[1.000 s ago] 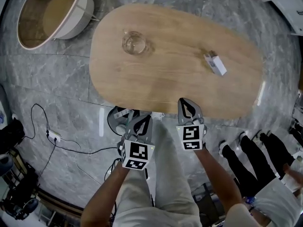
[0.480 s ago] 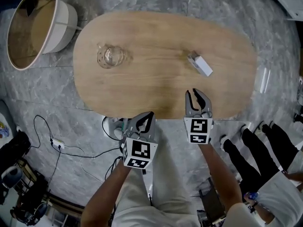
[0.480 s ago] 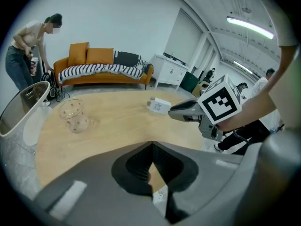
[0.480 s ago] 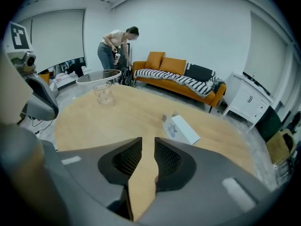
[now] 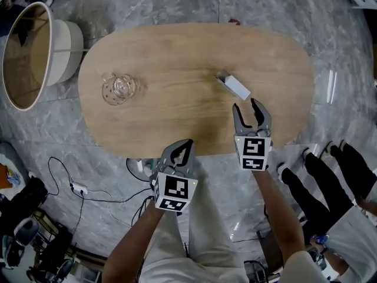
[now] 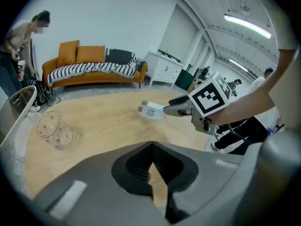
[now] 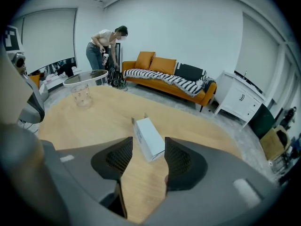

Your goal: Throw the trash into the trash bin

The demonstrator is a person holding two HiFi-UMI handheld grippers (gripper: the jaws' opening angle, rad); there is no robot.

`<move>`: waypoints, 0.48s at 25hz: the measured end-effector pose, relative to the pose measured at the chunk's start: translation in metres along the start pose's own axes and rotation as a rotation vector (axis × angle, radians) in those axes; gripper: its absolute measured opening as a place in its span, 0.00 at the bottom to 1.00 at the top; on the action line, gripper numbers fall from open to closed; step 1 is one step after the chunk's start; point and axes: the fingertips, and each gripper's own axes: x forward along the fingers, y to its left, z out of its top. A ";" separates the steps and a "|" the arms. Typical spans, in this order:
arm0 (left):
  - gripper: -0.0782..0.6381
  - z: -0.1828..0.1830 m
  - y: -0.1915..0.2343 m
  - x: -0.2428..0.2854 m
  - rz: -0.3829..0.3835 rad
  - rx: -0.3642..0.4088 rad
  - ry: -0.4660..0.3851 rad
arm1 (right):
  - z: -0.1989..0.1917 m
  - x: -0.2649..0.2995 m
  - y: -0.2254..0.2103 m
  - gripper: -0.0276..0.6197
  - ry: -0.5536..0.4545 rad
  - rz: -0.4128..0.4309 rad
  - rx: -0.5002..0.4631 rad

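A small white box (image 5: 232, 85) lies on the oval wooden table (image 5: 177, 52), right of centre. My right gripper (image 5: 246, 106) is open over the table's near edge, its tips just short of the box. In the right gripper view the box (image 7: 149, 138) lies a little ahead of the open right gripper (image 7: 148, 149). A crumpled clear plastic cup (image 5: 118, 89) lies on the table's left part. The trash bin (image 5: 29, 55) stands on the floor beyond the table's left end. My left gripper (image 5: 182, 149) is shut and empty at the near edge, seen in its own view as the left gripper (image 6: 151, 149).
Cables and a power strip (image 5: 76, 187) lie on the grey floor at the near left. Seated people's legs in black (image 5: 330, 181) are at the right. An orange sofa (image 7: 164, 76) and a standing person (image 7: 104, 48) are across the room.
My right gripper has moved forward over the table edge toward the white box, staying open. The left gripper has stayed near the table's edge, shut.
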 end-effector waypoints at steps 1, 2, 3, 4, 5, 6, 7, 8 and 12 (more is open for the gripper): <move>0.11 0.004 -0.001 0.003 -0.004 0.003 -0.001 | 0.000 0.004 -0.005 0.41 0.006 0.007 -0.014; 0.11 0.008 -0.002 0.006 -0.008 0.005 -0.002 | 0.000 0.008 -0.008 0.44 0.016 0.018 -0.035; 0.11 0.012 -0.004 0.008 -0.012 0.008 -0.001 | 0.000 0.013 -0.010 0.47 0.027 0.033 -0.061; 0.11 0.014 -0.004 0.010 -0.015 0.010 0.000 | -0.001 0.018 -0.011 0.49 0.039 0.051 -0.089; 0.11 0.016 -0.005 0.012 -0.017 0.012 0.002 | -0.003 0.023 -0.012 0.49 0.053 0.071 -0.116; 0.11 0.018 -0.006 0.013 -0.018 0.012 0.002 | -0.005 0.029 -0.013 0.50 0.068 0.090 -0.143; 0.11 0.020 -0.006 0.014 -0.018 0.012 0.001 | -0.009 0.033 -0.015 0.50 0.087 0.104 -0.171; 0.11 0.020 -0.006 0.015 -0.017 0.011 -0.001 | -0.014 0.037 -0.017 0.49 0.108 0.114 -0.200; 0.11 0.015 0.000 0.009 -0.008 0.010 0.002 | -0.019 0.044 -0.016 0.35 0.145 0.136 -0.273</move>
